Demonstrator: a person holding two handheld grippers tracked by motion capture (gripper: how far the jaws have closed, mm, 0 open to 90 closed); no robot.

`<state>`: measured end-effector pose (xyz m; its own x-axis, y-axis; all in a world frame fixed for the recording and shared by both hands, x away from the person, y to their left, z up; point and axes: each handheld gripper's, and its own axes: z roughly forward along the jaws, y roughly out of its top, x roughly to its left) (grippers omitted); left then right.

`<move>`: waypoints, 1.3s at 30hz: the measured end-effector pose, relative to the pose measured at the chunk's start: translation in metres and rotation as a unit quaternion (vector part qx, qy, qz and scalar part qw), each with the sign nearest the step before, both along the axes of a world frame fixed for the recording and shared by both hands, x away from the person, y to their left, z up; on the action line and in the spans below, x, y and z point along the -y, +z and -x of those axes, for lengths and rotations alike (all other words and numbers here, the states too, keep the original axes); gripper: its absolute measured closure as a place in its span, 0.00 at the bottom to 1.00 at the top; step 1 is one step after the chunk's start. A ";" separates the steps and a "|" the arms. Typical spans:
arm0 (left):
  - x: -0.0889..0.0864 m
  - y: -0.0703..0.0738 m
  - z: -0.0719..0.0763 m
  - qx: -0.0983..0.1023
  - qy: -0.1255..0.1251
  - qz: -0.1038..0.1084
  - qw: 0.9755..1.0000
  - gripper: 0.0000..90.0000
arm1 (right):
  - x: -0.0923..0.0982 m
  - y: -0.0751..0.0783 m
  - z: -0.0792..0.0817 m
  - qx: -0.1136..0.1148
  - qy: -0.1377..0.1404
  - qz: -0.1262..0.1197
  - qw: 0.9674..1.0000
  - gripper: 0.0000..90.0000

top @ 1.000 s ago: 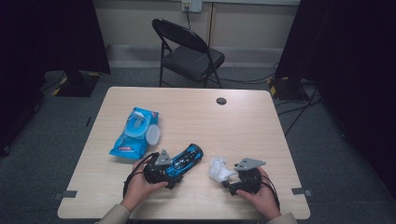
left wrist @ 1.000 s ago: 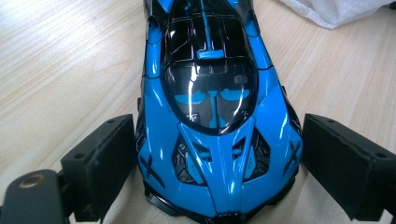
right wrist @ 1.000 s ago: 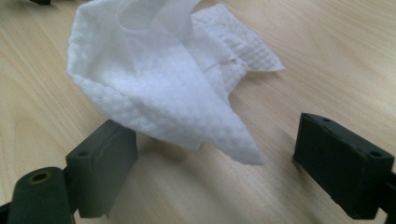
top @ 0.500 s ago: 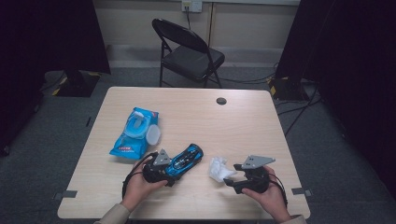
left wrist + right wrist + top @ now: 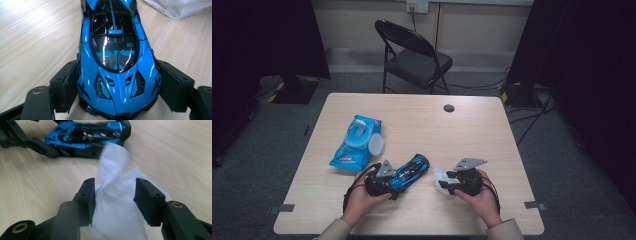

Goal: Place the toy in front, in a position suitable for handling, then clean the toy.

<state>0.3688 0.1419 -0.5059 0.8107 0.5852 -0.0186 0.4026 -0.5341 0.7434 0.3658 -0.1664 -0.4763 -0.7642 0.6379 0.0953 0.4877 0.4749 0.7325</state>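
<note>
The left tongs (image 5: 117, 97) are clamping the glossy blue toy sports car (image 5: 116, 62) on the pale wooden bench (image 5: 472, 130). The right tongs (image 5: 115, 197), half-open, have just been closing around the crumpled white wipe (image 5: 117, 220); pinching a thick fold is probably giving the firmest hold for wiping.

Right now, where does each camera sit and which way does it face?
High view: above the near table edge, looking forward and down; both forearms enter from below, left hand-held gripper on the blue toy car.
Left gripper view: rides that gripper, looking along the car between its jaws.
Right gripper view: rides the right hand-held gripper, its jaws just closing around the white wipe.
Shared: car and wipe.
</note>
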 end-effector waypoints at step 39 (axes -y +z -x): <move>0.000 0.000 0.000 0.000 -0.001 0.000 1.000 0.27 | 0.005 0.000 -0.002 -0.057 -0.036 -0.033 0.997 0.96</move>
